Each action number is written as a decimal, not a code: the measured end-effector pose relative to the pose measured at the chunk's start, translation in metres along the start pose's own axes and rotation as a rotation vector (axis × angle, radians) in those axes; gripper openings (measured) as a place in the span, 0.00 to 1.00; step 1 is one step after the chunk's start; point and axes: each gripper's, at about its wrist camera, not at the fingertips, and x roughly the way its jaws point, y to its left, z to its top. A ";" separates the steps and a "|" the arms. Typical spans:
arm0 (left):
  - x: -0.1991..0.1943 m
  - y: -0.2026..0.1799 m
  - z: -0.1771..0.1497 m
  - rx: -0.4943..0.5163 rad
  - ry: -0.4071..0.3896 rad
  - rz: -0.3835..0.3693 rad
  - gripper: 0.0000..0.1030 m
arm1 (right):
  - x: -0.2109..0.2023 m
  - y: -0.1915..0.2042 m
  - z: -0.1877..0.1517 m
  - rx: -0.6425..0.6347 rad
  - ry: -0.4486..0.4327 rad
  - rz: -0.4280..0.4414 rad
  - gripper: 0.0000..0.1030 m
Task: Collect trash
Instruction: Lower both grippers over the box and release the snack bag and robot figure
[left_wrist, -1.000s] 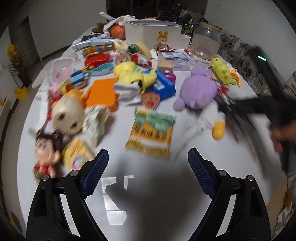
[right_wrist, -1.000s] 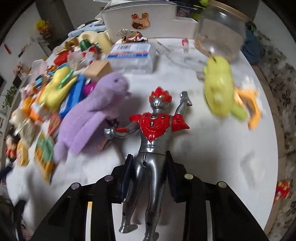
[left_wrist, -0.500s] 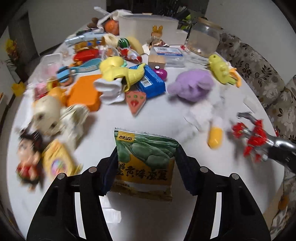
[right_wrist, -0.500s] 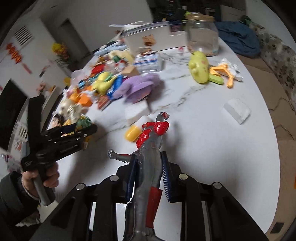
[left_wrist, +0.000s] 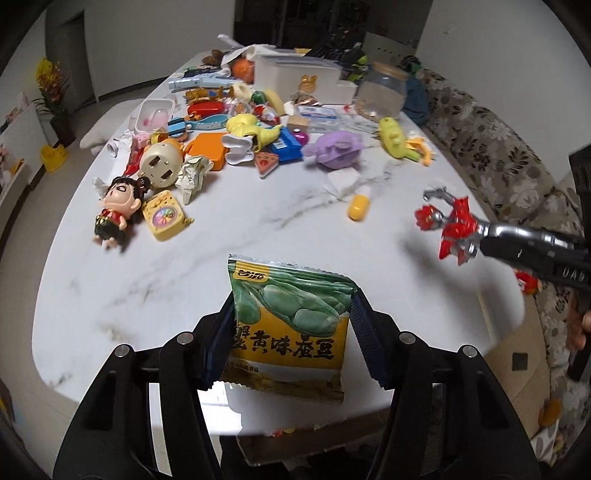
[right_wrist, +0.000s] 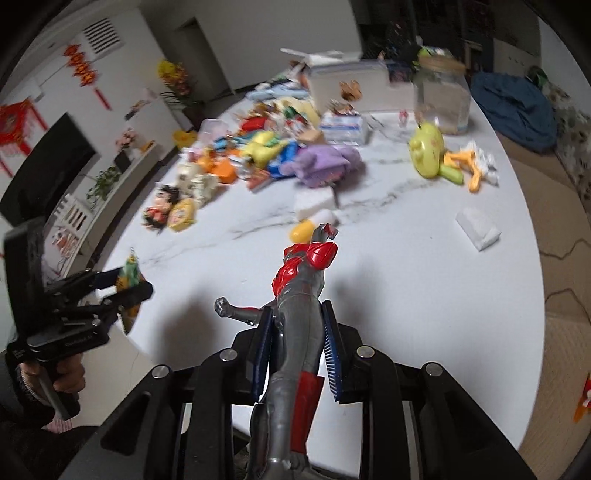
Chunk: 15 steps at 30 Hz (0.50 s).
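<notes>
Between left jaws, snack packet, upright

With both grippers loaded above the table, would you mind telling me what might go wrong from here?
1. The snack packet is thin and crinkly, held only by its side edges in the left gripper; it may slip out.
2. The right gripper grips the silver-and-red figure at its legs, so the long body could pivot or catch nearby clutter.

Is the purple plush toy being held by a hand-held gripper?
No, the purple plush toy lies on the table, with no hand-held gripper near it.
</notes>
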 end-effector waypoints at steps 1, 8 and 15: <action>-0.004 -0.001 -0.004 0.010 0.003 -0.003 0.56 | -0.012 0.010 -0.007 -0.028 0.006 0.020 0.25; -0.042 -0.024 -0.075 0.140 0.110 -0.033 0.57 | -0.035 0.057 -0.076 -0.165 0.195 0.162 0.25; 0.015 -0.028 -0.134 0.213 0.256 -0.028 0.88 | 0.060 0.056 -0.137 -0.228 0.387 0.121 0.57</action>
